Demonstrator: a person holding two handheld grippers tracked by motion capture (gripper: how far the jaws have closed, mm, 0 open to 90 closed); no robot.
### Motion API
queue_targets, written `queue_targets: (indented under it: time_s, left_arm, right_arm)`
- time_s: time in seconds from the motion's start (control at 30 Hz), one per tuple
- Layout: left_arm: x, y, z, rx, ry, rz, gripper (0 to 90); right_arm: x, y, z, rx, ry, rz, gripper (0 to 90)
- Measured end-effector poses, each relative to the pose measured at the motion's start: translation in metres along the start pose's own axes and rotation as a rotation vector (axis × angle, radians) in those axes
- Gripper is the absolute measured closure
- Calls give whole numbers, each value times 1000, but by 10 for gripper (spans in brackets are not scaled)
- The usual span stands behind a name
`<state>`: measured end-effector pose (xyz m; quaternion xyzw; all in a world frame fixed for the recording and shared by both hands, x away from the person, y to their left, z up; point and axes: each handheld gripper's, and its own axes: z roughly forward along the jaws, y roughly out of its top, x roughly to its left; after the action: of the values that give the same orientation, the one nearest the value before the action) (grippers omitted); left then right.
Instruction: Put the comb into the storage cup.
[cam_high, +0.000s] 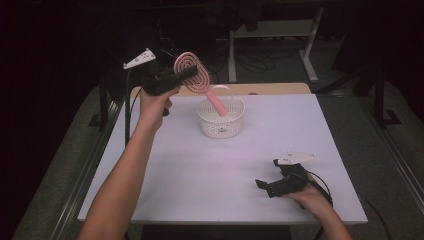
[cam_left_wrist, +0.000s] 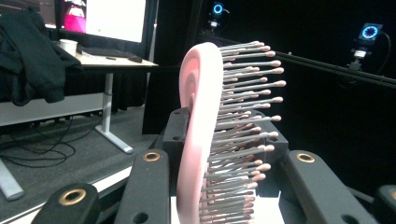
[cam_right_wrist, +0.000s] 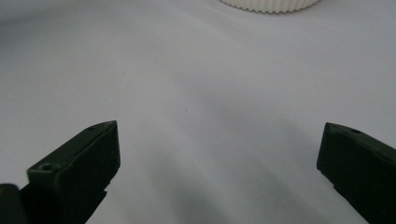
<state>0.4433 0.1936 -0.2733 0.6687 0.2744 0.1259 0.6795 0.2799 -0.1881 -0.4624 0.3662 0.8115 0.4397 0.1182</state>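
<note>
- Brush (cam_high: 192, 71): pink, oval head, held in the air above the far left part of the tabletop (cam_high: 200, 170). It tilts, head up and to the left, handle slanting down to the right.
- Handle end sits inside the basket (cam_high: 220, 119); whether it touches the bottom, cannot tell.
- Left claw (cam_high: 186, 75): clenched on the brush head. In the left gripper view the jaws press the head (cam_left_wrist: 198, 135) from both sides, bristles pointing right.
- Basket: white, round, slotted wall, standing on the far middle of the tabletop.
- Right claw (cam_high: 265, 186): released, jaws wide apart, nothing between them. It rests low on the near right tabletop, well apart from the basket.
</note>
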Motion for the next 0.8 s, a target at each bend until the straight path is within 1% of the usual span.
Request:
queue_targets:
  time_s: [0.17, 0.33, 0.43, 0.47, 0.7, 0.8]
  left_arm:
    - [5, -5, 8, 2, 24, -20, 649]
    - [7, -11, 15, -3, 46, -27, 649]
    - [8, -14, 19, -4, 50, -33, 649]
    - [10, -19, 23, -8, 56, -42, 649]
    - [14, -34, 34, -2, 74, -63, 649]
    - [15, -40, 40, 9, 81, -68, 649]
  right_arm:
    - [0, 0, 0, 1, 1, 3, 0]
    - [-1, 0, -1, -3, 2, 4, 0]
    - [-1, 0, -1, -4, 3, 4, 0]
    - [-1, 0, -1, -3, 3, 4, 0]
    - [-1, 0, -1, -4, 0, 6, 0]
    - [-2, 0, -2, -7, 2, 6, 0]
